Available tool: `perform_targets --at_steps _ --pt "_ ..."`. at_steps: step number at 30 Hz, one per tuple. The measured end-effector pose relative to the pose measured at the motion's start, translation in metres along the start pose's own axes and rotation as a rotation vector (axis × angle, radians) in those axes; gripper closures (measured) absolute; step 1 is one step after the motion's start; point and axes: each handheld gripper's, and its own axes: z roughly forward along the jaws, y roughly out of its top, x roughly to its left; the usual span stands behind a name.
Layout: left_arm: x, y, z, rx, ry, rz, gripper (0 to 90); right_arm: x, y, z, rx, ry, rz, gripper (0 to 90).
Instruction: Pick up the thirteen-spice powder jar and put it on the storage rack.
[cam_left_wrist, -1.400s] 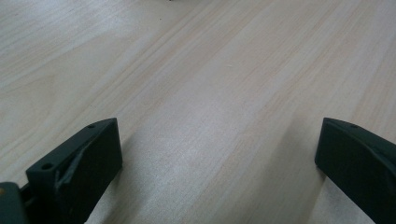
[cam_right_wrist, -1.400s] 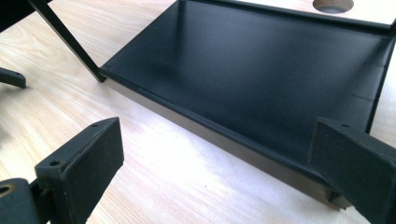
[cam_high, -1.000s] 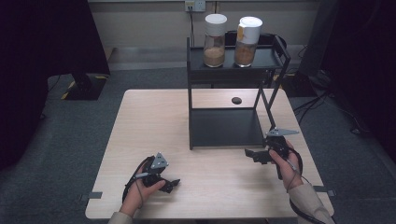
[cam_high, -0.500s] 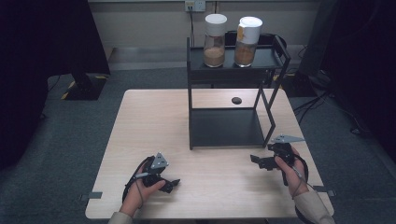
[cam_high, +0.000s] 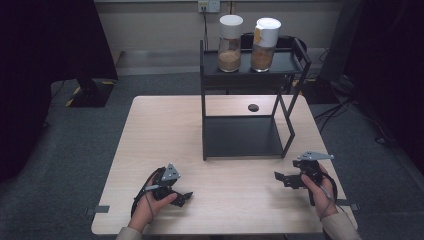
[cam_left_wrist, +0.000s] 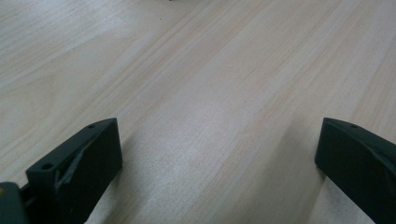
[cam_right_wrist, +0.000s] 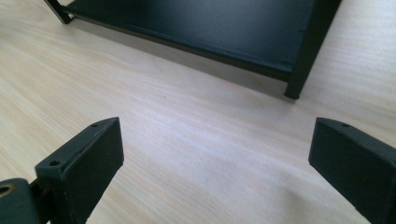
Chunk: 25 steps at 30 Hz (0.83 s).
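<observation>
A black two-tier metal rack (cam_high: 245, 135) stands at the back right of the wooden table (cam_high: 165, 130). On its top shelf are two clear jars with white lids, the left jar (cam_high: 230, 37) and the right jar (cam_high: 264, 39), both part full of brown grains. My left gripper (cam_high: 186, 198) rests near the table's front edge, open, with bare wood between its jaws (cam_left_wrist: 217, 154). Just right of the rack's front corner, my right gripper (cam_high: 278, 177) is open and holds nothing. In the right gripper view, the rack's bottom shelf and a leg (cam_right_wrist: 303, 56) lie ahead of it.
A small dark round object (cam_high: 253, 107) lies on the table behind the rack. Dark chairs or stands flank the table at the left (cam_high: 85, 75) and right. Grey carpet surrounds the table.
My right gripper has drawn back from the rack's front right leg toward the table's front edge and a little to the right. The left gripper has stayed put.
</observation>
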Motion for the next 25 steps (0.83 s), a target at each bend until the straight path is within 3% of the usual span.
perform_targets --at_steps 5,15,25 --pt "0.000 0.000 0.000 0.000 0.000 0.000 0.0 -0.001 -0.007 -0.004 0.008 -0.020 -0.005 2.0" --pt "0.000 0.000 0.000 0.000 0.000 0.000 0.0 0.000 -0.022 -0.012 0.047 -0.098 -0.065 1.9" --pt "0.000 0.000 0.000 0.000 -0.001 0.000 0.0 0.005 -0.029 -0.017 0.091 -0.134 -0.125 2.0"
